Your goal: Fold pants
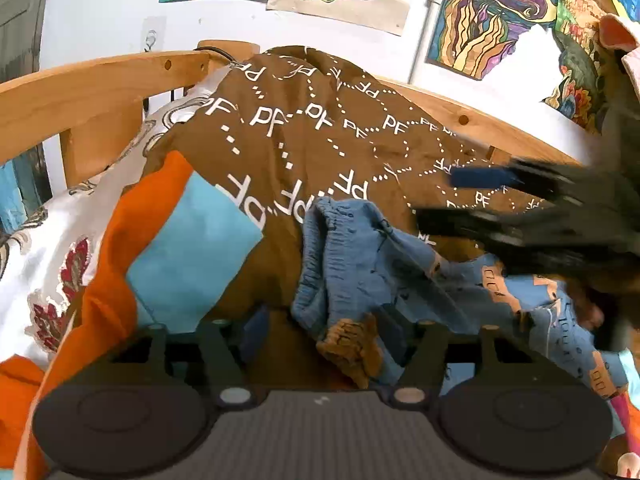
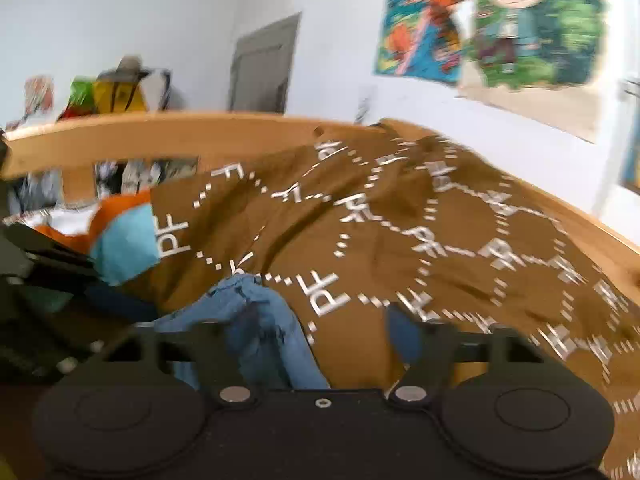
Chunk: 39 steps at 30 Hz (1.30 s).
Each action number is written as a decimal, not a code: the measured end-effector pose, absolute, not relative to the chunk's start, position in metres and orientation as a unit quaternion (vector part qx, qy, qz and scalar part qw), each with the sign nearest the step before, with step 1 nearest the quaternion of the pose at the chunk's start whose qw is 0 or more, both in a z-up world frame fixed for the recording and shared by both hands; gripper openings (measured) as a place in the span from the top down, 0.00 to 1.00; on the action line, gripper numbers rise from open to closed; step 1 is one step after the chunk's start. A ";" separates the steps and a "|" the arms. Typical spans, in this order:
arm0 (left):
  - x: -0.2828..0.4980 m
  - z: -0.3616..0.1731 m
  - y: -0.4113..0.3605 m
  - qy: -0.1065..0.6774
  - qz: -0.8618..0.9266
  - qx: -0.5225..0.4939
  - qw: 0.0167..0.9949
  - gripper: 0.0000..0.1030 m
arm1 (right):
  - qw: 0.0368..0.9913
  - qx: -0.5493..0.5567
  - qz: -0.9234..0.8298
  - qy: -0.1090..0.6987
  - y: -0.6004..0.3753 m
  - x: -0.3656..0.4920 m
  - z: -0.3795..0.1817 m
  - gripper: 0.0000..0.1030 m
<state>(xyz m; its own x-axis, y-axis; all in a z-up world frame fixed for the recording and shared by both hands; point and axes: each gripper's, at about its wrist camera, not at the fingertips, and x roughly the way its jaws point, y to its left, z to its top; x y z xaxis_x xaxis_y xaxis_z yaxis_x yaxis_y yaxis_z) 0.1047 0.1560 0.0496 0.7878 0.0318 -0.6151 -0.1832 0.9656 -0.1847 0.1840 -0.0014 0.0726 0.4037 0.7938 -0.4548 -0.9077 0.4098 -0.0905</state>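
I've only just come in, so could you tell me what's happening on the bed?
A person with a hand-held gripper in each hand is working on blue pants lying bunched on a brown patterned blanket. The left hand-held gripper and the right hand-held gripper are both open, straddling the cloth. No fold shows yet.

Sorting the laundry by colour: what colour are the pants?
Blue denim pants with small dark prints and tan patches, clearest in the left wrist view.

pants (image 1: 360, 252) on blanket (image 1: 304, 136) | bed rail (image 1: 88, 88) behind blanket
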 end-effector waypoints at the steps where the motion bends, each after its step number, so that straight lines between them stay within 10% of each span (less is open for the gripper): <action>1: 0.105 0.050 0.156 0.321 0.056 -0.118 0.938 0.31 | 0.827 -0.152 0.512 0.177 -0.016 0.179 0.074 0.22; 8: 0.107 0.046 0.161 0.316 0.052 -0.142 0.937 0.33 | 0.879 -0.160 0.397 0.210 -0.104 0.125 0.053 0.17; 22: 0.121 0.051 0.152 0.344 0.110 -0.165 0.918 0.83 | 0.893 -0.260 0.288 0.229 -0.132 0.091 -0.026 0.25; 39: 0.115 0.125 0.030 0.267 -0.008 -0.011 0.964 0.86 | 0.919 -0.170 0.283 0.218 -0.204 0.102 0.019 0.23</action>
